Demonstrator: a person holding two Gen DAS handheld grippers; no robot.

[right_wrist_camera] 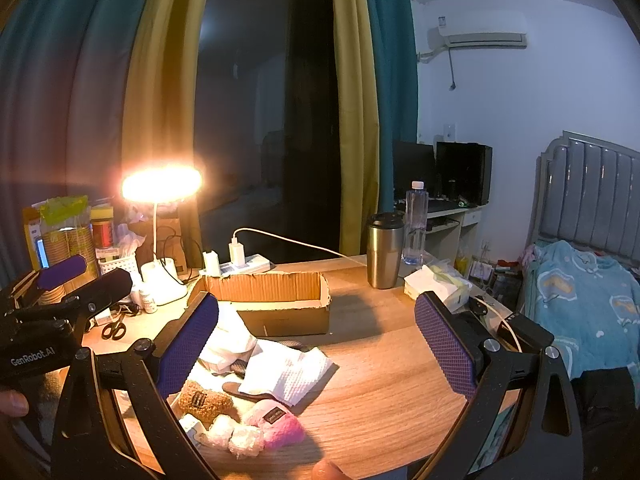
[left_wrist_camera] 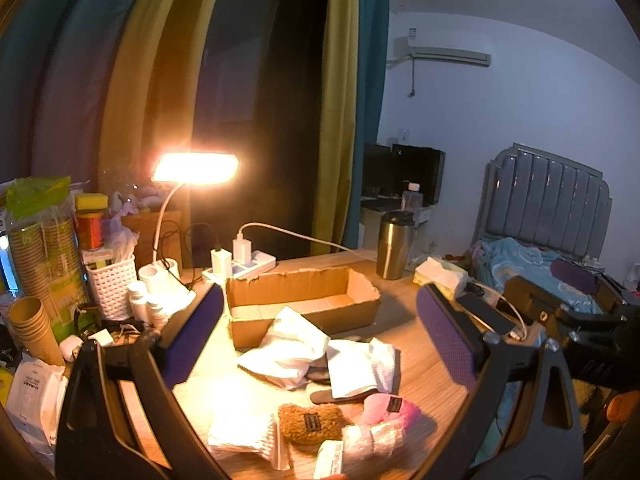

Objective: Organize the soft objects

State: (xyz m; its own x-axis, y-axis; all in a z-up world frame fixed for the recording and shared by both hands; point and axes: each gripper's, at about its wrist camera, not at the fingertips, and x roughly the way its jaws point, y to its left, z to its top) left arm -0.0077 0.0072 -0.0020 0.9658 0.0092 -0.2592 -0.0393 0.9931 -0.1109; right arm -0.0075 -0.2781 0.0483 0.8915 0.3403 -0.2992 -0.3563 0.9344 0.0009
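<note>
Left gripper [left_wrist_camera: 320,332]: jaws spread wide, purple pads apart, nothing between them; it hangs above the pile of soft items. Right gripper [right_wrist_camera: 316,340]: likewise released, pads wide apart, empty, held over the wooden table [right_wrist_camera: 384,384] to the right of the pile. The left gripper's body also shows at the left edge of the right wrist view.

Soft items lie on the table in front of the cardboard box [left_wrist_camera: 304,300], none inside it as far as can be seen:
- brown fuzzy pouch [left_wrist_camera: 310,422] with dark label, near the table's front edge;
- pink fuzzy pouch [left_wrist_camera: 394,406] just beside it, to the right;
- white quilted cloths [left_wrist_camera: 288,344], crumpled, one lapping against the box's front wall;
- another white cloth [left_wrist_camera: 360,368] draped over a dark insole-shaped piece [left_wrist_camera: 340,397];
- bubble-wrap bundle [right_wrist_camera: 236,436] touching the pink pouch at the front edge;
- white foam sheet [left_wrist_camera: 244,436] at front left.

Box is open-topped, torn rim, interior appears bare in both views.

Behind the box: lit desk lamp [left_wrist_camera: 195,168], power strip [left_wrist_camera: 244,266] with chargers plugged in, steel tumbler [left_wrist_camera: 394,244], clear water bottle [right_wrist_camera: 415,224]. Tissue pack [left_wrist_camera: 440,276] at the table's right. White basket [left_wrist_camera: 112,284] and stacked paper cups [left_wrist_camera: 32,328] at the left. Scissors [right_wrist_camera: 114,326] lie near the lamp base.
</note>
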